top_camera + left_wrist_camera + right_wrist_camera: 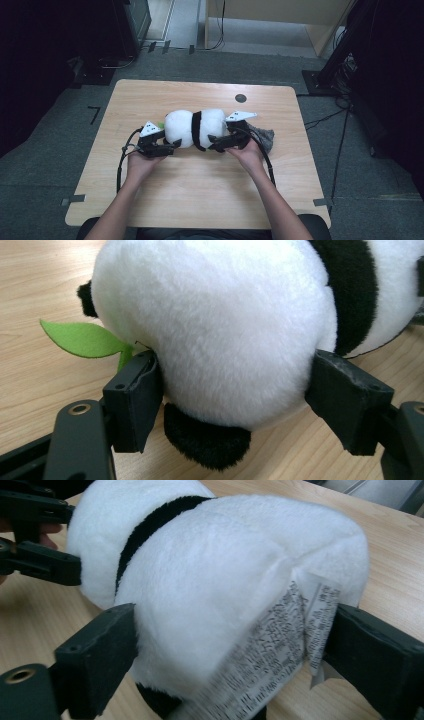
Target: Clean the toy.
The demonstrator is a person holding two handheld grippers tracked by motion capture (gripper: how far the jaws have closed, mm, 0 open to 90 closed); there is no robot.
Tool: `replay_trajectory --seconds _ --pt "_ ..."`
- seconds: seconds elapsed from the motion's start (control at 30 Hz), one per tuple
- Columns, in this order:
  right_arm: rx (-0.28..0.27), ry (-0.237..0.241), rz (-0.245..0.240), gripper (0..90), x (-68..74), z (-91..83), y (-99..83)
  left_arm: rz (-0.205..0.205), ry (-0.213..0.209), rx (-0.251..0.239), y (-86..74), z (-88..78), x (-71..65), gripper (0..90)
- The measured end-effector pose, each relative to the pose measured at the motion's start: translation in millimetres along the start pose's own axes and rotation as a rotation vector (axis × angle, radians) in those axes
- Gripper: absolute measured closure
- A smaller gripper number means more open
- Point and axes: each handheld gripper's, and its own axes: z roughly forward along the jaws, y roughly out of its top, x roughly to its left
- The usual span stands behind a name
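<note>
**Plush panda held at both ends, mid-surface**

High view: a soft white-and-black plush panda toy [195, 128] lies on its side near the middle of the pale wood-grain surface [200, 195], a little toward the far edge. The left hand-held gripper [170, 146] meets its left end, the right hand-held gripper [214, 142] its right end. A crumpled grey cloth [262, 136] lies just beyond the right hand, toward the right edge. A small dark round disc [241, 98] sits near the far edge. Around the surface are grey carpet, dark stands and trailing cables.

Left gripper view: the jaws stand well apart, each pad pressed into the rounded white fur of the head, so this hand-held gripper is pinching the panda. A green felt leaf [82, 339] sticks out beside the left pad, and a black plush ear [207, 442] hangs below.

Right gripper view: the jaws straddle the body end, where a white printed fabric care label [277, 640] hangs. They are spread, and the fur looks barely dented, so I judge this side unclamped.

Handling, as a judgement: the toy should be light, squashy and non-slippery, not fragile. Grip the firm bulk of head or body, not the leaf or label.
</note>
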Motion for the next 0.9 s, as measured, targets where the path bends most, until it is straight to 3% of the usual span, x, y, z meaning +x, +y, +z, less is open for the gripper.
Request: replay_trajectory --seconds 0.17,0.33,0.47,0.63,0.7,0.77,0.9 --pt "0.008 0.019 0.024 0.0 -3.3 11.1 -3.4 0.011 0.006 -0.001 0.1 1.6 -2.0 23.7" --pt "0.010 0.015 0.044 0.0 -2.2 18.1 -5.8 0.006 0.013 -0.007 0.3 4.4 -3.9 22.6" --pt "0.026 -0.024 0.022 1.6 -0.9 25.5 -7.6 0.007 0.021 -0.007 0.6 7.6 -7.2 23.1" --pt "-0.029 -0.025 -0.005 26.1 -4.6 23.7 -12.7 0.002 0.018 -0.009 0.8 8.5 -7.4 23.4" --pt "-0.024 -0.017 0.011 43.3 -4.4 20.0 -11.3 0.003 0.015 -0.012 0.9 8.2 -7.0 23.2" --pt "-0.022 -0.015 -0.004 48.9 -3.5 17.3 -10.0 0.004 0.009 -0.011 1.2 6.9 -5.6 22.9" --pt "-0.034 0.011 0.008 49.7 -9.3 7.7 -8.1 0.021 -0.023 -0.010 3.6 -0.4 0.2 22.8"
